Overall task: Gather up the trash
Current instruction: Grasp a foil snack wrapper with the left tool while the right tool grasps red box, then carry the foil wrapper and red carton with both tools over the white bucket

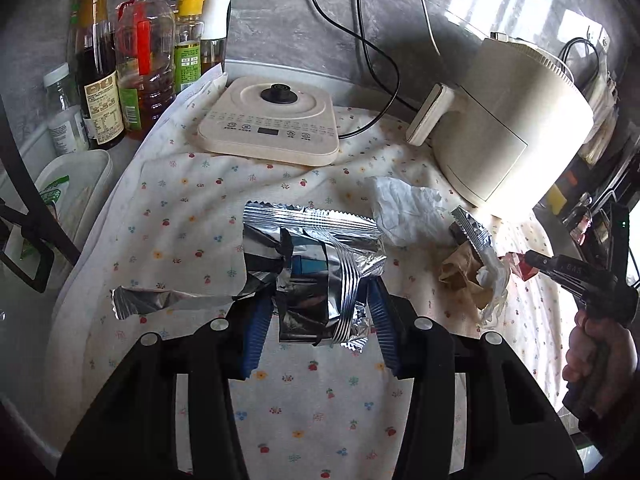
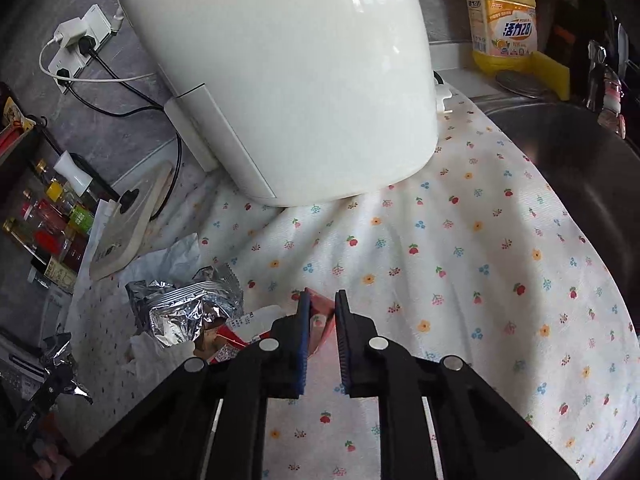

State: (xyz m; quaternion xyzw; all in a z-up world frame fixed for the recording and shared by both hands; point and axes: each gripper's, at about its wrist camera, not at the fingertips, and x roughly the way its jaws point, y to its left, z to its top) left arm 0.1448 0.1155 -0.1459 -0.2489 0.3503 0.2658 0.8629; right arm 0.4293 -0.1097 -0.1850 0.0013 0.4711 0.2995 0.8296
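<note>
Floral tablecloth; left fingers clamped on foil wrapper, right fingers on pink packet.

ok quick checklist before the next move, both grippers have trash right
1. Left gripper has the silver foil wrapper between its fingers: ok, though the jaws look fairly wide around it.
2. Right gripper closed on the pink packet: ok, held at the fingertips.
3. Foil wrapper clear of the cloth: cannot tell; a torn strip trails to the left.
4. Remaining trash located: ok; crumpled tissue, brown paper and a second foil wrapper lie by the air fryer.
5. Bin in view for dropping off: not ok, none visible.
</note>
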